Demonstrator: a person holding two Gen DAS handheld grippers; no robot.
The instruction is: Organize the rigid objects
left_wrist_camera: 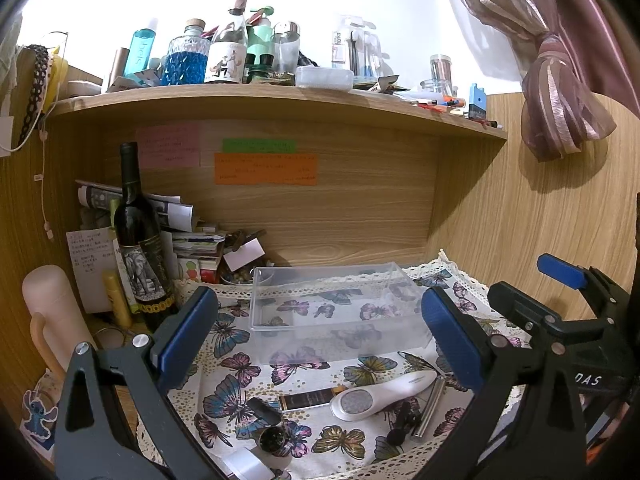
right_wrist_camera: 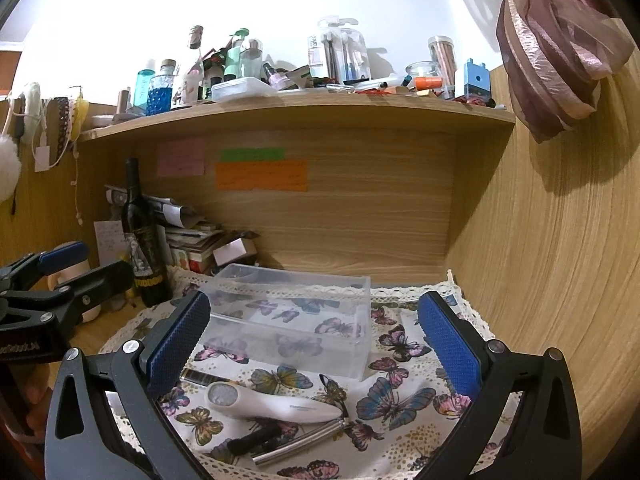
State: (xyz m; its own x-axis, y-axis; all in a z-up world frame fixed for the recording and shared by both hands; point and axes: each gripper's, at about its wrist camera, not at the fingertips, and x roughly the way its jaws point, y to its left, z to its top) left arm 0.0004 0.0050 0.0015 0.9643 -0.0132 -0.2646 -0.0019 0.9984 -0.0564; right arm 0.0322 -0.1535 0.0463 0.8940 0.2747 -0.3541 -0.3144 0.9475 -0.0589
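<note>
A clear plastic box (left_wrist_camera: 332, 308) stands empty on the butterfly cloth (left_wrist_camera: 240, 360); it also shows in the right wrist view (right_wrist_camera: 288, 320). In front of it lie a white handheld device (left_wrist_camera: 380, 394) (right_wrist_camera: 272, 402), a black-and-gold tube (left_wrist_camera: 310, 400), a metal rod (left_wrist_camera: 430, 408) (right_wrist_camera: 300, 444), a small black piece (left_wrist_camera: 402, 420) and a round dark cap (left_wrist_camera: 273, 438). My left gripper (left_wrist_camera: 320, 340) is open and empty above these items. My right gripper (right_wrist_camera: 316, 344) is open and empty over the white device, and shows in the left wrist view (left_wrist_camera: 560, 292).
A dark wine bottle (left_wrist_camera: 140, 248) stands at the back left by stacked papers (left_wrist_camera: 188, 236) and a pink flask (left_wrist_camera: 52, 320). A wooden shelf (left_wrist_camera: 280, 100) crowded with bottles runs overhead. A wooden side wall (right_wrist_camera: 560, 280) is on the right.
</note>
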